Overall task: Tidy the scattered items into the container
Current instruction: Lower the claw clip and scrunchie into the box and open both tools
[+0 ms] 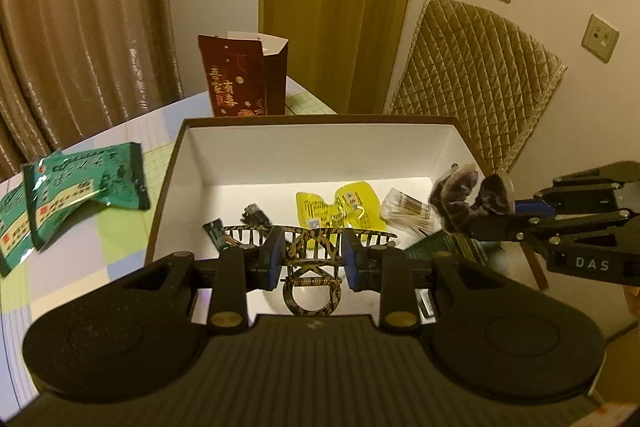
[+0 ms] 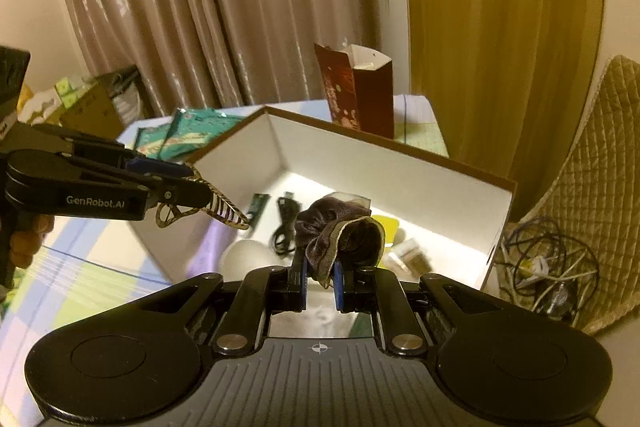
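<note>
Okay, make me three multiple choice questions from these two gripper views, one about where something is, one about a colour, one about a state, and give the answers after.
1. Where do the green packets lie?
A. on the table beside the box
B. inside the box
C. on the chair

2. What colour is the flat pouch in the white box?
A. red
B. yellow
C. blue

3. What is the left gripper doing?
A. hanging open and empty
B. shut on a cable
C. shut on a patterned hair claw

Answers: 1 A, they rest on the checked cloth outside the box wall. 2 B, it is bright yellow. 3 C, the pads clamp the claw at its middle.
</note>
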Action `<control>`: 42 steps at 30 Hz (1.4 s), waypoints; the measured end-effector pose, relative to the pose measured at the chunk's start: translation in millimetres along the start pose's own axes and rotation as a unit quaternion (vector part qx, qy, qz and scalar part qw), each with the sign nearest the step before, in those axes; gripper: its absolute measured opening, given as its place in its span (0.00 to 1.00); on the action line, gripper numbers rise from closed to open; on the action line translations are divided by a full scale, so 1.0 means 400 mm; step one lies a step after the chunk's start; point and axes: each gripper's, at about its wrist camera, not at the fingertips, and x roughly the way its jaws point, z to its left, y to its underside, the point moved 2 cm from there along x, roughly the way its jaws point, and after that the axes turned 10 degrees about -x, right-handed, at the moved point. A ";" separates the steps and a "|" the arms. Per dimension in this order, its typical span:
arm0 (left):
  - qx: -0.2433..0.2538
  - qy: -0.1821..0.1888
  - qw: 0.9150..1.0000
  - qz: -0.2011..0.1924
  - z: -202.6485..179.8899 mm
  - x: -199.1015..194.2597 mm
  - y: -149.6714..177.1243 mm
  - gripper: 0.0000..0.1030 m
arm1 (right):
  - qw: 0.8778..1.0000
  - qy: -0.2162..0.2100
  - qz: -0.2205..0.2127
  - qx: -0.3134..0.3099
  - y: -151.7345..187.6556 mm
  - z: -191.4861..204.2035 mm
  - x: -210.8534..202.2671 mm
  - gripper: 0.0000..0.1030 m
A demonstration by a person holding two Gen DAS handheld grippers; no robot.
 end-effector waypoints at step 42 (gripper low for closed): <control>0.057 -0.030 0.994 0.092 -0.006 0.411 -0.104 0.34 | 0.996 -0.001 0.091 0.026 -0.029 -0.164 0.271 0.09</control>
